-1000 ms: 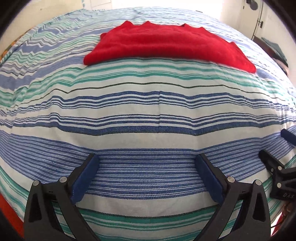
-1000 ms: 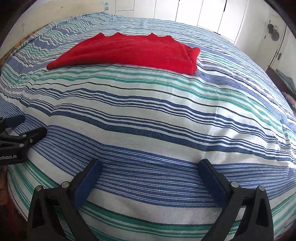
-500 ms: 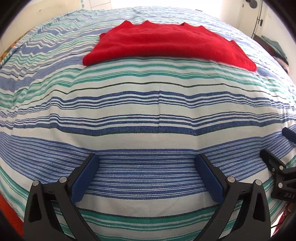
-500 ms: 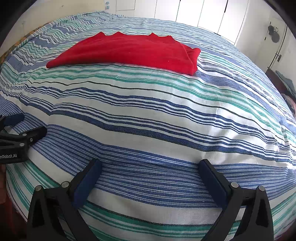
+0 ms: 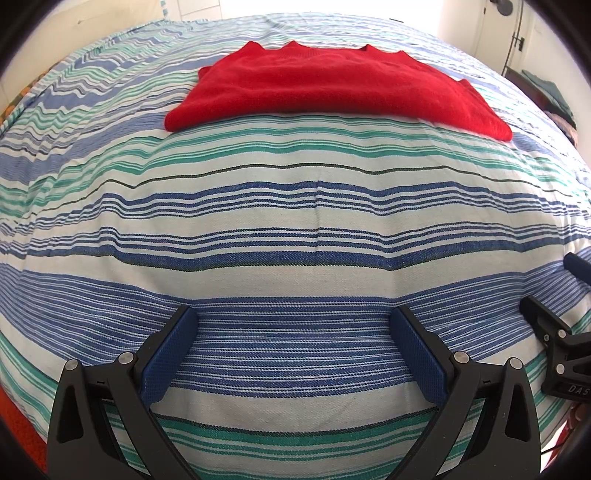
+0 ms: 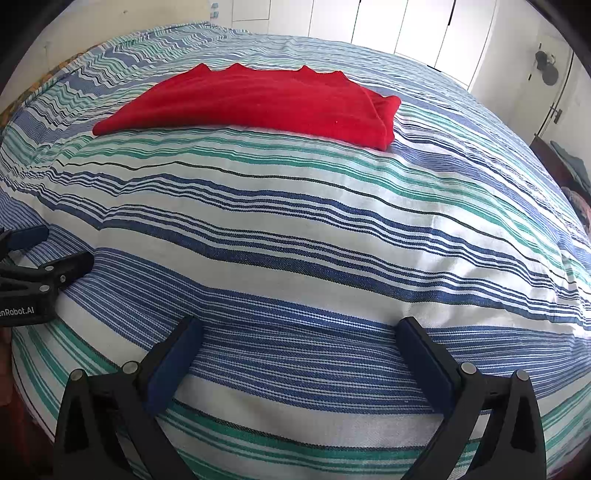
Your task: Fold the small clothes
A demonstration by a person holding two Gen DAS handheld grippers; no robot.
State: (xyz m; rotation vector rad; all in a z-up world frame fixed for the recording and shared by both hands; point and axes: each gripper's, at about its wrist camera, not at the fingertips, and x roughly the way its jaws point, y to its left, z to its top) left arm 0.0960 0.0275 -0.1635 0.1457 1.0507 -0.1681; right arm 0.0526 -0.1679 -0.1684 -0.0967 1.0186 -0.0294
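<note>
A folded red garment (image 5: 332,88) lies flat on the far part of the striped bed cover (image 5: 295,221); it also shows in the right wrist view (image 6: 258,103), with its folded edge at the right. My left gripper (image 5: 295,325) is open and empty, low over the near part of the bed, well short of the garment. My right gripper (image 6: 299,332) is open and empty too, beside it. Each gripper shows at the edge of the other's view: the right one (image 5: 554,332) and the left one (image 6: 44,258).
White wardrobe doors (image 6: 388,29) stand behind the bed. A dark piece of furniture with folded cloth (image 6: 569,166) stands to the right of the bed. The near edge of the bed runs just below both grippers.
Both views have shifted very slightly; the garment sits a touch lower in the frames. Both grippers stay open and empty.
</note>
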